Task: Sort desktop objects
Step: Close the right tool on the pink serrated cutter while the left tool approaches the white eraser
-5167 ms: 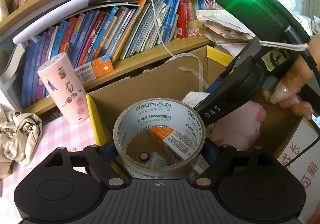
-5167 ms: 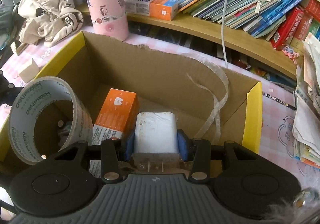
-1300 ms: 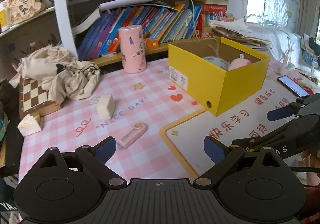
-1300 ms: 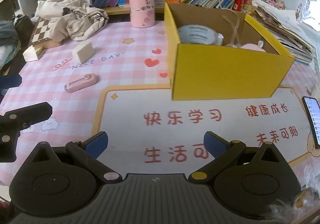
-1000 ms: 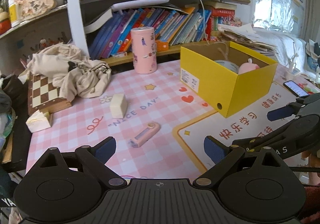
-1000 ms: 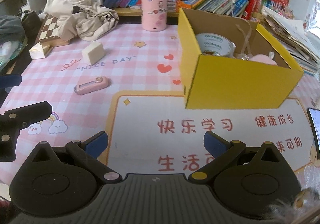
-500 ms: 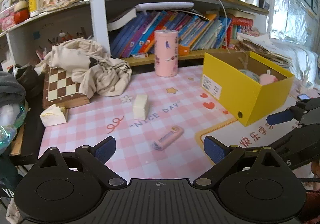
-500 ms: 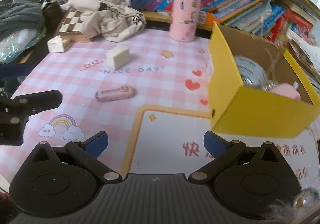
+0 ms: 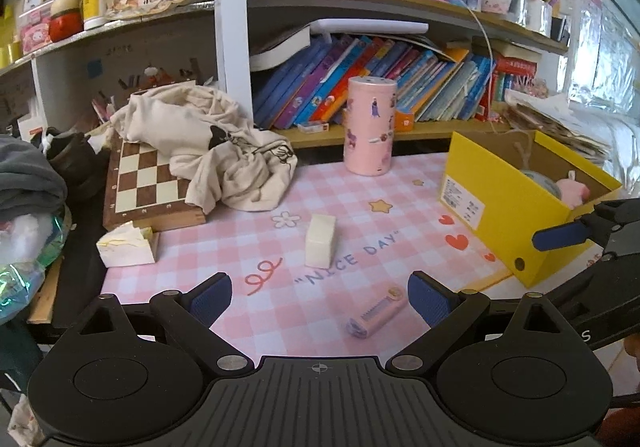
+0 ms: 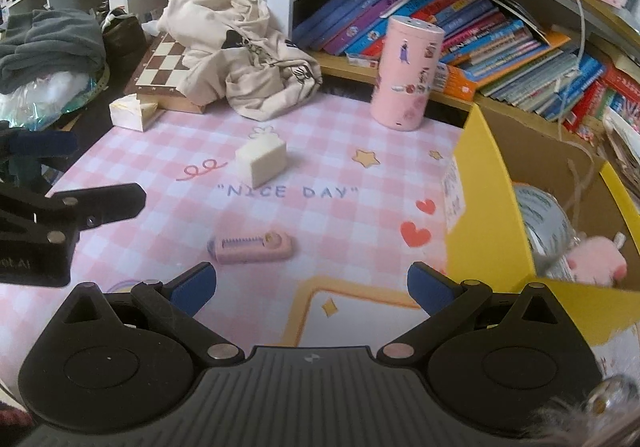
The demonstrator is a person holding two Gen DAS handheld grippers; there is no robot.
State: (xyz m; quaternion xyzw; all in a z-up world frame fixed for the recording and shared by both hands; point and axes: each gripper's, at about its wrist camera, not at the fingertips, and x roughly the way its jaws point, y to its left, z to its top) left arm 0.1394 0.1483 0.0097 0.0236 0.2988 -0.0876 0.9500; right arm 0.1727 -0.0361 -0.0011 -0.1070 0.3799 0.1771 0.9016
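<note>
Desktop leftovers, a pink utility knife (image 10: 251,245) and a cream block (image 10: 262,160), lie on the tabletop at 9 o'clock of the yellow box (image 10: 486,235). Left tool (image 9: 319,295) and right tool (image 10: 310,284) gape wide, empty. Flat against the mat, the knife may skid or tip from pinching fingers.

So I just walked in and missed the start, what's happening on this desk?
A person holding a gripper in each hand is sorting desk clutter into the yellow box. A tape roll and a pink plush toy already lie inside. Both the left gripper and right gripper are open and empty, hovering over the pink mat. A pink utility knife and a cream block are still out.
</note>
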